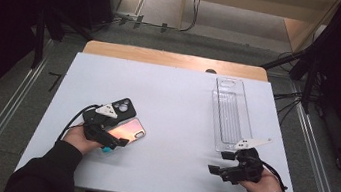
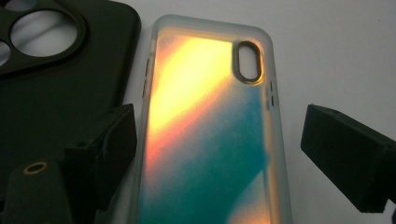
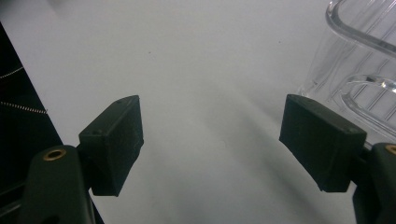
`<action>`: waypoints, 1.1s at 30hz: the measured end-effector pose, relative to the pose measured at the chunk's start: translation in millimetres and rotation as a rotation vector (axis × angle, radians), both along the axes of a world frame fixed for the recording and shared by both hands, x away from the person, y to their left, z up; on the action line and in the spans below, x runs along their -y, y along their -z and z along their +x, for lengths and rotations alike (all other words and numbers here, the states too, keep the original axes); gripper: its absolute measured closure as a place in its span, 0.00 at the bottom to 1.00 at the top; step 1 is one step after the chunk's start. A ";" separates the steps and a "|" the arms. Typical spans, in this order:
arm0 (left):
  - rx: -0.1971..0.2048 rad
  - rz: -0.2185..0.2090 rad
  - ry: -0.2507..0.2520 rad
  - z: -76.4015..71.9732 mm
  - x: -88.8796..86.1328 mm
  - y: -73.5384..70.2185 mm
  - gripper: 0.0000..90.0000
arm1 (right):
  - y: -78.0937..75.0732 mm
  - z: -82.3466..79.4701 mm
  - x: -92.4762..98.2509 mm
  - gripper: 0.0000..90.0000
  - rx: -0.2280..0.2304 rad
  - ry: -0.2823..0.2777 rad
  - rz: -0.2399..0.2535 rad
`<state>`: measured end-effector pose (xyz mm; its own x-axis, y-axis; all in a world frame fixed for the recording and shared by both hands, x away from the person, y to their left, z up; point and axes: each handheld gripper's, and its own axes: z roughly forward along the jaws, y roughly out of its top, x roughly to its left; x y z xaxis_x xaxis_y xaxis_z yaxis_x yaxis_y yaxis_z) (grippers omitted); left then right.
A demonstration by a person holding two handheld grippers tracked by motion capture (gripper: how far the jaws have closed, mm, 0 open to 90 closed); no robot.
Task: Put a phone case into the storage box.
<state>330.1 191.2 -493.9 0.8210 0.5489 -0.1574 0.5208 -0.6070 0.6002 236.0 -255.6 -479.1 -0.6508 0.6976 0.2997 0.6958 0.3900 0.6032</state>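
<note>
Between my left gripper's (image 2: 217, 154) parted jaws I see the iridescent phone case (image 2: 205, 135) flat on the white table (image 1: 177, 102), long axis along the jaws, camera cutout far; right gripper (image 3: 210, 140), open, empty, is well apart

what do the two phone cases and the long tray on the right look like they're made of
Iridescent case: likely frosted soft plastic; its rim is translucent and its back shifts orange to teal.
Black case: matte, maybe silicone or rubbery plastic; almost no shine.
Clear tray: hard transparent plastic, acrylic-like; see-through ribbed floor, glossy edges.
</note>
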 end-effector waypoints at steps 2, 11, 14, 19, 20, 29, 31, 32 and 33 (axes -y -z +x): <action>0.001 -0.001 -0.003 -0.2 0.3 0.2 0.12 | 0.0 -0.1 -0.1 0.22 0.001 -0.002 0.000; 0.075 0.045 0.004 -8.5 4.6 3.7 0.12 | -0.9 -0.1 0.8 0.22 0.006 0.006 0.001; 0.095 0.054 0.000 -10.7 6.7 4.8 0.12 | -0.7 -0.3 0.5 0.22 0.006 0.004 -0.003; 0.148 0.103 0.006 -15.6 10.7 6.5 0.14 | -0.5 -0.7 -0.2 0.22 0.004 0.000 -0.006; 0.146 0.103 0.005 -15.5 10.2 6.3 0.14 | -0.3 -0.5 -0.3 0.22 0.006 -0.003 -0.006; 0.164 0.076 -0.012 -17.2 7.0 8.0 0.18 | 0.1 -0.1 -1.2 0.22 0.002 -0.007 -0.012; 0.165 0.067 -0.006 -17.1 5.5 8.3 0.18 | 0.1 -0.1 -1.1 0.22 0.003 -0.007 -0.013; 0.163 0.063 -0.006 -16.8 5.4 8.3 0.18 | 0.1 -0.1 -1.0 0.22 0.003 -0.007 -0.012; 0.161 0.064 -0.006 -16.8 5.4 8.1 0.18 | 0.1 0.0 -0.9 0.22 0.002 -0.008 -0.012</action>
